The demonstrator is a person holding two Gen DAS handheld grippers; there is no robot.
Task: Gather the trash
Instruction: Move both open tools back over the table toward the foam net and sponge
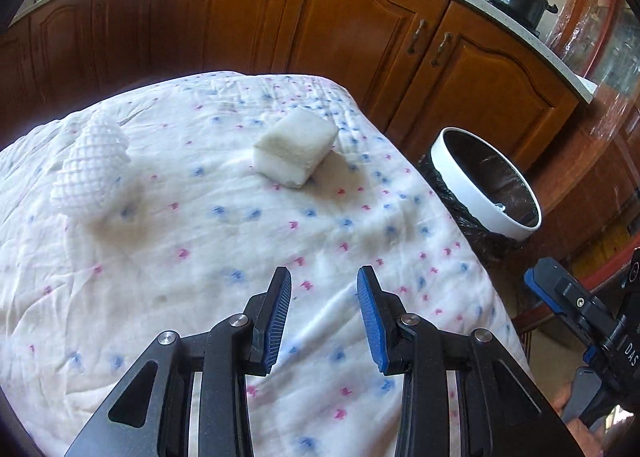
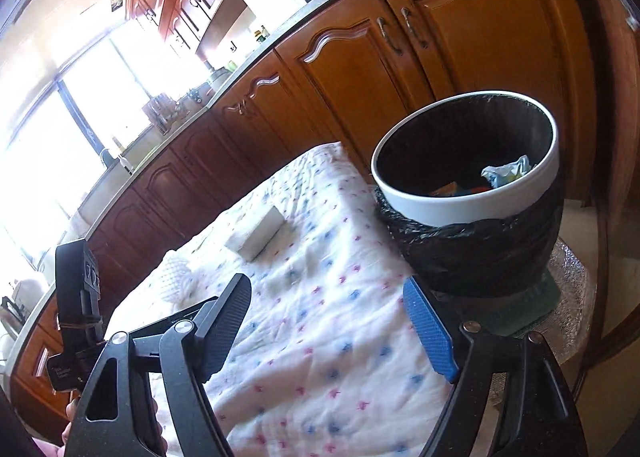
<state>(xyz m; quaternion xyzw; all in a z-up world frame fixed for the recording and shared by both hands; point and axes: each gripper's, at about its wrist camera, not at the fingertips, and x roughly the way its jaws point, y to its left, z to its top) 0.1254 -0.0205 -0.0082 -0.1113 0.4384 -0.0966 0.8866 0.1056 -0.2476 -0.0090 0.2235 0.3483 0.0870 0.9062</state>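
A crumpled white cloth dotted pink and blue is covering the bench. On it are lying a pale, coarse rectangular sponge block and, well apart, a white diamond-mesh foam sleeve. The left gripper is hovering with ribbed blue fingers apart, empty. The right gripper is gaping wide, empty, near the round white-rimmed bin lined with black plastic, crumpled wrappers inside.

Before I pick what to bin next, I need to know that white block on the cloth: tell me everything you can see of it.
The white block is a rounded rectangular slab, foam-like by its look, with a rough, slightly greyed top and cleaner white sides. It lies flat on the dotted cloth, towards the far edge, casting a soft shadow. Nothing else touches it: the foam net sleeve lies apart from it, and the bin stands beyond the table's edge.
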